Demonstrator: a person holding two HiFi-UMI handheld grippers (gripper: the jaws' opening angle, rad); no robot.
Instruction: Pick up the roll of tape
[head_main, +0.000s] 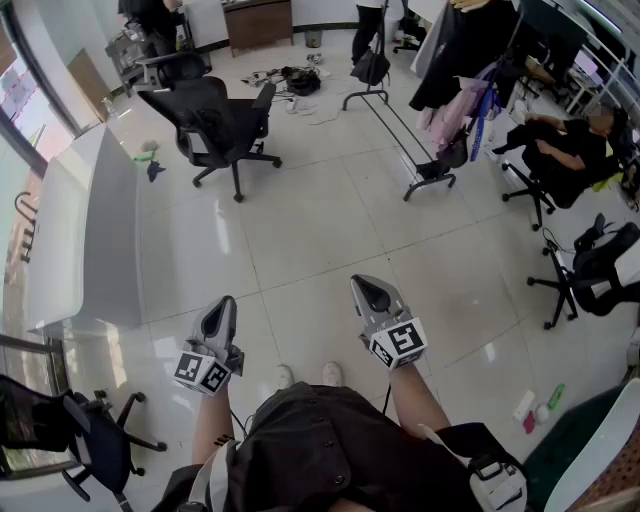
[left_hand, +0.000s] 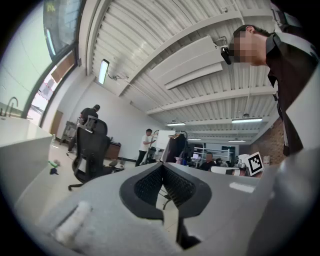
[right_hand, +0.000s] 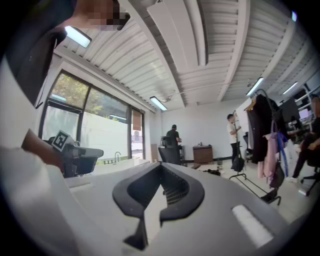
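1. Grey plastic tools in both hands: the left gripper and the right gripper are held level over the tiled floor. They sit just ahead of the person's shoes and apart from each other.
2. Left gripper view: the jaws meet tip to tip with nothing between them. Right gripper view: the jaws are likewise pressed together and empty.
3. No roll of tape shows in any view. Its direction from either gripper, its long axis and the nearer hand therefore cannot be stated.
4. Judgement: locating the tape comes before any reach, and the chosen jaws must part before a grasp.
5. Containers: none identified. A white counter runs along the floor's left edge. The small objects near the floor's lower right corner are too small to name.
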